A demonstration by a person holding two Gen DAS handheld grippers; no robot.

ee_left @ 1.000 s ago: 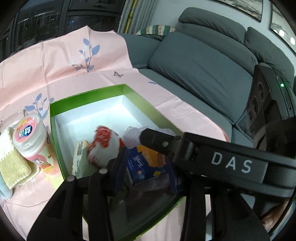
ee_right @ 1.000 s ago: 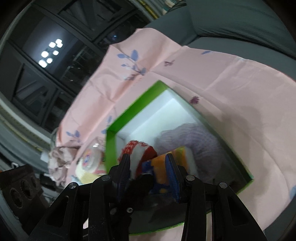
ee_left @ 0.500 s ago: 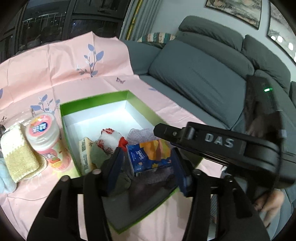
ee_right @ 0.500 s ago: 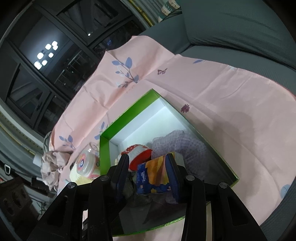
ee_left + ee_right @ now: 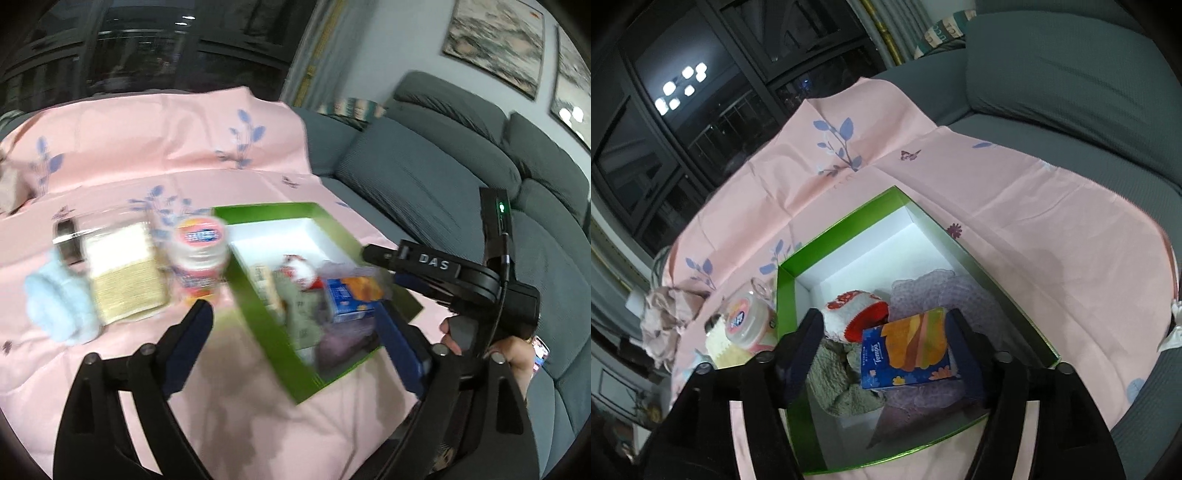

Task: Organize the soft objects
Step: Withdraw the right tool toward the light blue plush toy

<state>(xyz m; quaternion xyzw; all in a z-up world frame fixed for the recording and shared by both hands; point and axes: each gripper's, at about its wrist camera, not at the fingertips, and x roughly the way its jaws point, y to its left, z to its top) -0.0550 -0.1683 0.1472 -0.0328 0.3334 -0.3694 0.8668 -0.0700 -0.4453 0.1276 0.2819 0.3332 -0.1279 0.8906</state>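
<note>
A green box (image 5: 786,291) with a white inside sits on a pink cloth (image 5: 1052,236). It holds a blue and orange tissue pack (image 5: 908,350), a red and white sock (image 5: 855,317), a grey-green cloth (image 5: 842,380) and a lilac mesh piece (image 5: 934,291). My right gripper (image 5: 886,347) is open above the box, the tissue pack lying between its fingers. My left gripper (image 5: 295,347) is open and empty over the box's near left wall (image 5: 273,332). The right gripper's body (image 5: 443,266) shows there too.
Left of the box lie a pink-lidded jar (image 5: 201,254), a beige towel (image 5: 125,269) and a pale blue soft item (image 5: 61,306). A crumpled pinkish cloth (image 5: 665,325) lies further left. A grey sofa (image 5: 443,177) runs behind and to the right.
Both grippers have pulled back and up from the box. The right gripper has opened and let go of the tissue pack, which now lies in the box. The left view has swung left.
</note>
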